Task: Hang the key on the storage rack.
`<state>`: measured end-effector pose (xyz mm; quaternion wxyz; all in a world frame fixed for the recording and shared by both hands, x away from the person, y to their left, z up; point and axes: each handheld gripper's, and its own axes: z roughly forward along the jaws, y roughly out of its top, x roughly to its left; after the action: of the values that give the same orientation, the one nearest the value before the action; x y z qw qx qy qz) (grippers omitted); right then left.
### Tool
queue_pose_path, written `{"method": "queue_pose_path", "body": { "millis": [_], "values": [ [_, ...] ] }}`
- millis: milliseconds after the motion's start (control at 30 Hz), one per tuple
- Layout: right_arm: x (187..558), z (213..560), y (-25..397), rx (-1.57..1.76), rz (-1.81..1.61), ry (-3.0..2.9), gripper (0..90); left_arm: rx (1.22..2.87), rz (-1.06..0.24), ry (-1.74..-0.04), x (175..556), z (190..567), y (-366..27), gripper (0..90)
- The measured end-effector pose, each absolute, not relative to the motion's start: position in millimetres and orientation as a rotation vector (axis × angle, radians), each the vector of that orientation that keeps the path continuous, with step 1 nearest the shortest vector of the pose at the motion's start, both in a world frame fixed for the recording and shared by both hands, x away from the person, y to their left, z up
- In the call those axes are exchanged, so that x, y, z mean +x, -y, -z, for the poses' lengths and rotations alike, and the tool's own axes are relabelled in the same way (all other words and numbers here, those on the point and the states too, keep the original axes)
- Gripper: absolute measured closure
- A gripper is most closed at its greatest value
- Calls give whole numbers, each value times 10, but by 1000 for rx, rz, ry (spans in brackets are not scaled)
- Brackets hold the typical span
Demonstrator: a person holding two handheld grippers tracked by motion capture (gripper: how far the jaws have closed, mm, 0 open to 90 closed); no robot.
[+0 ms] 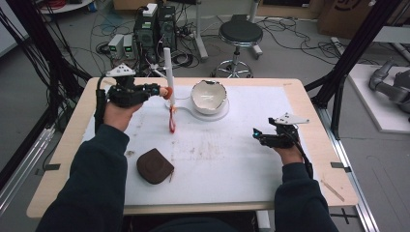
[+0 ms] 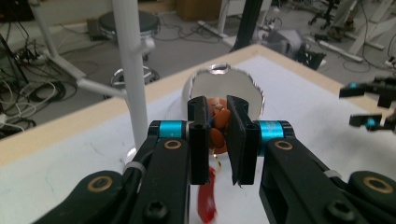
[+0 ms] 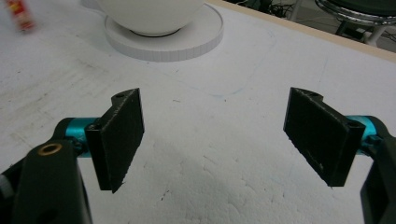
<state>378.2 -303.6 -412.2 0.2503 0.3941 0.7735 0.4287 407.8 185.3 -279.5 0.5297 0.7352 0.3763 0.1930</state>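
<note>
- Keychain charm (image 2: pixel 218 127) — an orange-brown beaded piece with a gold ring and a red tassel (image 2: pixel 206 201) hanging below it — sits pinched between the jaws of the left gripper (image 2: pixel 217 140), lifted off the table beside the white stand pole (image 2: pixel 130 79). In the high view the charm (image 1: pixel 168 92) hangs close against that pole (image 1: pixel 168 72), with the tassel (image 1: pixel 172 121) trailing down to the foam mat.
- Grip looks narrow: the jaws clamp only the beaded part, so my judgement is that a twist of the hand could let the beads roll out and drop.
- Tassel swings freely; it could catch on the pole or on the stand's base (image 1: pixel 212 115) if the hand moves sideways too fast.
- Pole stands thin and tall, so a bump from the left gripper (image 1: pixel 162 91) could tip the whole stand.
- Broken-eggshell-shaped white bowl (image 1: pixel 209 95) rests on the same base, just beside the charm — a wide swing risks knocking it, and its jagged rim could snag the tassel.
- Right gripper (image 3: pixel 215 135) hovers with its jaws spread wide and nothing between them, well apart from the charm over bare mat; in the high view it (image 1: pixel 258 135) sits near the right side, too far to steady anything quickly.
- Brown zip pouch (image 1: pixel 154 166) lies near the left forearm, where a dropping sleeve could drag it.
</note>
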Motion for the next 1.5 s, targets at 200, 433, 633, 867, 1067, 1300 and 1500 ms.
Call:
{"method": "queue_pose_path", "body": {
  "millis": [200,433,633,867,1067,1300,1500],
  "values": [
    [3779,4120,3039,1077,-1174,-2104,205,1674,-493,-897,4181,2471,-1901,795],
    [3776,4116,3040,1080,-1180,-2105,206,1626,-543,-907,4283,2226,-1935,796],
    [3775,4115,3040,1075,-1184,-2105,205,1602,-555,-939,4369,2193,-1930,796],
    [3775,4117,3040,1077,-1185,-2107,206,1574,-569,-975,4501,2191,-1910,795],
    [3773,4116,3040,1073,-1187,-2111,206,1575,-589,-1032,4555,2312,-1957,795],
    [3773,4120,3031,1071,-1186,-2114,205,1534,-582,-1041,4540,2349,-2054,795],
    [3778,4125,3027,1068,-1177,-2119,206,1526,-577,-1015,4495,2318,-2084,795]
  ]
}}
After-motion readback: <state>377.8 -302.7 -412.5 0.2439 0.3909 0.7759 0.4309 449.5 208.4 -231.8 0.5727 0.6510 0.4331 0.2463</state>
